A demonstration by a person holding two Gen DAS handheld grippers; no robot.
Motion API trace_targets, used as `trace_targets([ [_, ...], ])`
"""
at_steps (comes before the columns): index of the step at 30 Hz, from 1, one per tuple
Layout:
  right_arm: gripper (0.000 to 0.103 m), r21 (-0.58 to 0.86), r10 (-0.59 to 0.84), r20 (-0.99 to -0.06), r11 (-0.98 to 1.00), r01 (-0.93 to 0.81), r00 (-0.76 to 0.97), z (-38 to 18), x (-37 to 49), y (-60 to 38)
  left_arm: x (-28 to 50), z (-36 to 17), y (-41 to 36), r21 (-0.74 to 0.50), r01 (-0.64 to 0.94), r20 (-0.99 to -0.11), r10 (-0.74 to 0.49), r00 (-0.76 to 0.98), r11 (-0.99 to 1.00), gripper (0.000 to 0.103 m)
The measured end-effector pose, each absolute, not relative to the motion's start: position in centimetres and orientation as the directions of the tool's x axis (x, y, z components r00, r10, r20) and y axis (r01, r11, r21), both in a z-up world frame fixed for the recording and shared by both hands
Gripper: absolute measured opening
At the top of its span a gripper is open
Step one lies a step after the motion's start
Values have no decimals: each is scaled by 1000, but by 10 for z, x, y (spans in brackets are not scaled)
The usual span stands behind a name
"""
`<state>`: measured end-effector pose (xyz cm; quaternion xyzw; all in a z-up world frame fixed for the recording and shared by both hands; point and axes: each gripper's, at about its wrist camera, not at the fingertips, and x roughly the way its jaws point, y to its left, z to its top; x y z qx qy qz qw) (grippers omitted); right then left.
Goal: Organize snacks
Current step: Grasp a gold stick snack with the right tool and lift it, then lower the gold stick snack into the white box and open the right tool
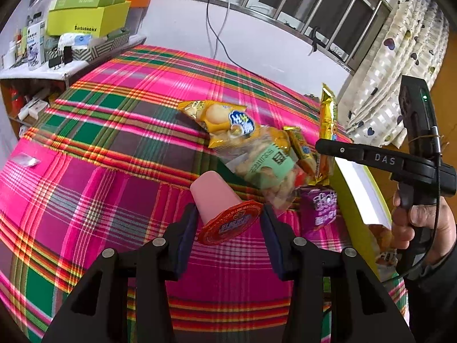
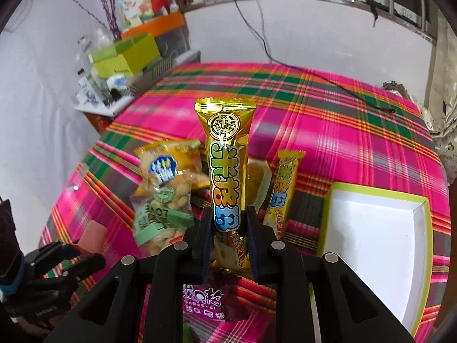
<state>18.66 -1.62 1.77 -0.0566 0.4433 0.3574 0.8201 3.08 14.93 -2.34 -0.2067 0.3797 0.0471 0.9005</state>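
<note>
The right gripper (image 2: 230,238) pinched the gold snack stick (image 2: 227,177) upright, just left of the white box (image 2: 374,228), presumably for boxing, while the spread left gripper (image 1: 228,225) straddled the pink jelly cup (image 1: 220,203), further left, apparently about to grasp it.

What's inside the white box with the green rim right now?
The box shows only bare white floor in the right wrist view; no snack lies there. Its near corner is hidden by the right gripper, which grips the gold snack bar.
</note>
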Motion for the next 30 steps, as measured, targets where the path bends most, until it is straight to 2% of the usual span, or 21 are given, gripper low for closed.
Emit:
trace_targets([
  [17, 19, 247, 541, -725, 782, -572, 426, 43, 175, -81, 35, 6, 113, -313, -151, -669, -105, 736, 938, 46],
  [30, 19, 248, 458, -793, 845, -473, 402, 8, 194, -119, 37, 13, 87, -306, -91, -659, -142, 739, 948, 46],
])
